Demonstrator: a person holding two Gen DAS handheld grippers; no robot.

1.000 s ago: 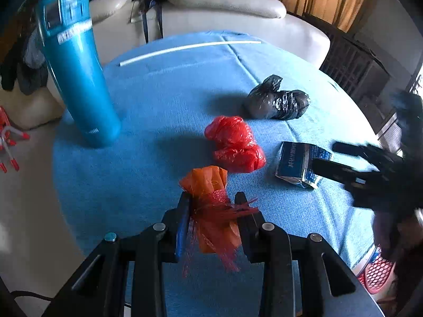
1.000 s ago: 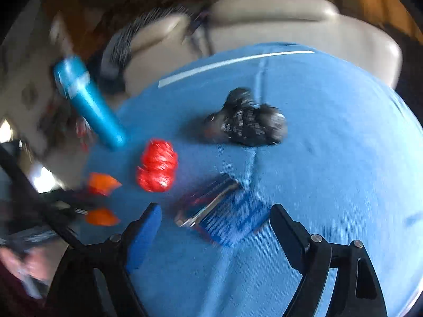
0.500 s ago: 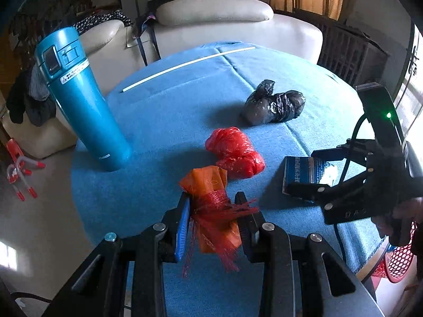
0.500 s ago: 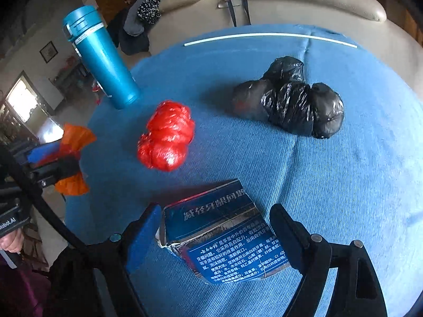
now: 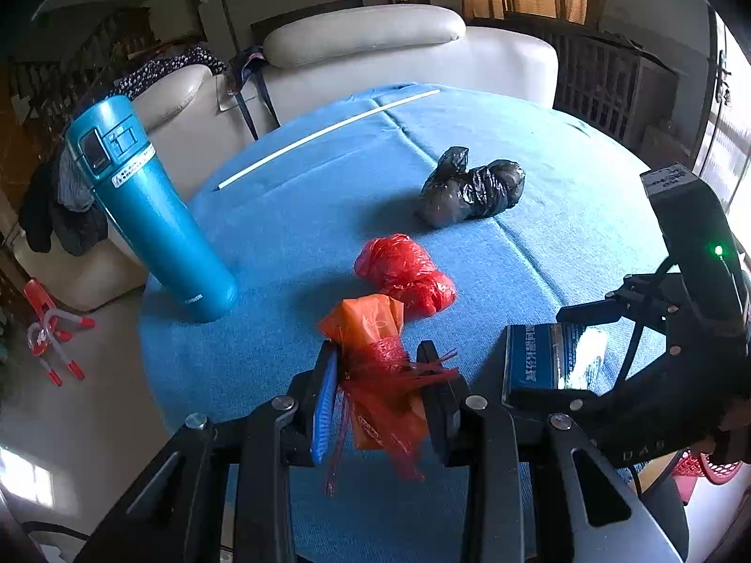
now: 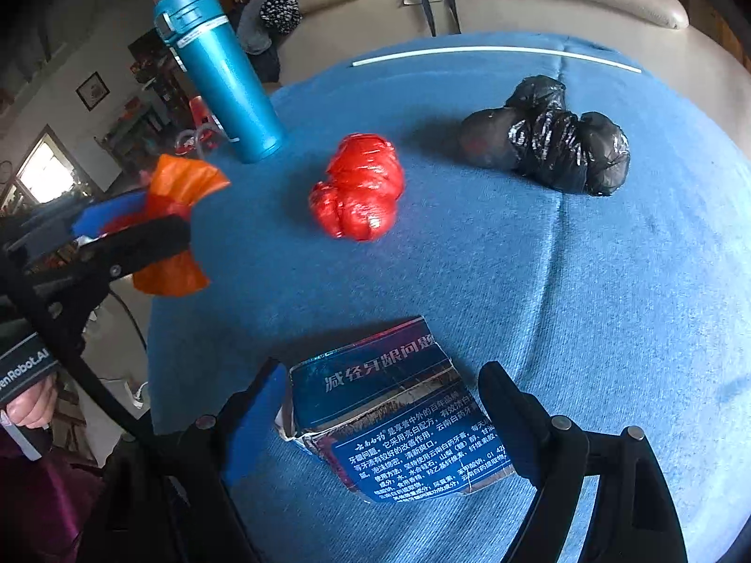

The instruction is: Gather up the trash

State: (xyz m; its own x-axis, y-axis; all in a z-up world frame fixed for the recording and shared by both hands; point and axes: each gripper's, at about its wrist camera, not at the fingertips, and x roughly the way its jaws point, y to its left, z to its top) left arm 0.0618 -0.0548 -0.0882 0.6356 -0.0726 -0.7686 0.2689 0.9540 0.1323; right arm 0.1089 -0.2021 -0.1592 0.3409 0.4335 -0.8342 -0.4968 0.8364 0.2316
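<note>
My left gripper (image 5: 378,370) is shut on an orange plastic bag with red netting (image 5: 375,366) and holds it above the near edge of the blue table; the bag also shows in the right wrist view (image 6: 176,216). My right gripper (image 6: 382,399) is open, its fingers on either side of a crushed blue toothpaste box (image 6: 399,413) that lies on the cloth; the box also shows in the left wrist view (image 5: 549,359). A red plastic bag (image 6: 359,185) and a knotted black plastic bag (image 6: 554,140) lie farther back.
A tall blue thermos (image 5: 150,216) stands at the table's left edge. A white stick (image 5: 328,133) lies across the far side of the blue tablecloth (image 5: 291,244). Cream sofas (image 5: 375,61) stand behind the table. A red basket (image 5: 708,464) sits low at the right.
My right gripper has moved forward over the table until its open fingers flank the blue box. My left gripper has kept its hold on the orange bag and lifted slightly.
</note>
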